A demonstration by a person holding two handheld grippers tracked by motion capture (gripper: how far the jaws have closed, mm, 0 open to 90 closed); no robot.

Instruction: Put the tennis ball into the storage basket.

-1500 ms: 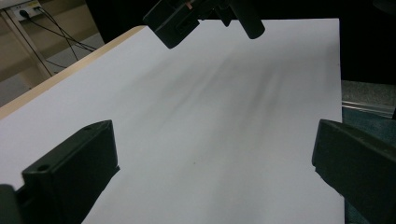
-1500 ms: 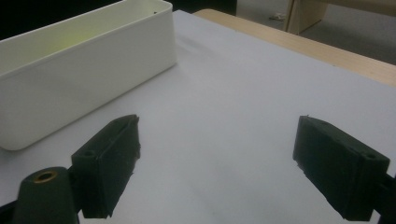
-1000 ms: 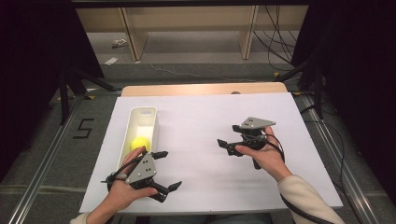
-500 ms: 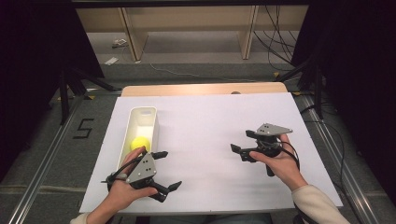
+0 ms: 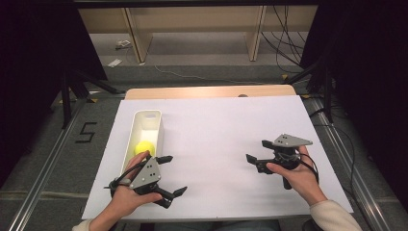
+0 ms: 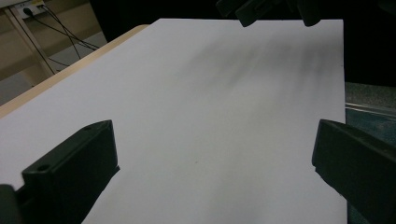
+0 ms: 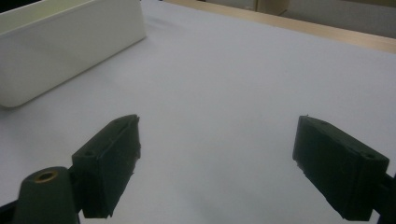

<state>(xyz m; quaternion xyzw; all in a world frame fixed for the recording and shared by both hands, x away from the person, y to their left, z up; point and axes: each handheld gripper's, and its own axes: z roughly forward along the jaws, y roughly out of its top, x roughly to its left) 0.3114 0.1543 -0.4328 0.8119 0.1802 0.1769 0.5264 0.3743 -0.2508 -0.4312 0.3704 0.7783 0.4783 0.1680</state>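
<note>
A long white tray [image 5: 146,126] lies at the left of the white sheet [image 5: 216,125], with a yellow ball [image 5: 144,147] resting in its near end. My left gripper [image 5: 175,174] is open just in front of the tray's near end, jaws pointing right, nothing between them. My right gripper [image 5: 256,150] is open at the right of the sheet, jaws pointing left toward the tray. In the left gripper view the open jaws [image 6: 215,154] frame bare sheet, and the other gripper [image 6: 266,9] shows at the top. The right gripper view has open jaws [image 7: 217,149] and the tray wall [image 7: 60,42] far left.
The table's wooden edge [image 5: 207,91] runs along the far side of the sheet. Behind it stand wooden shelf legs [image 5: 134,38] and loose cables [image 5: 284,43] on the floor. A "5" marking [image 5: 85,132] sits on the floor left of the table.
My right gripper has moved to the right and a little toward the near edge, staying open. The left gripper and the ball have not moved.
</note>
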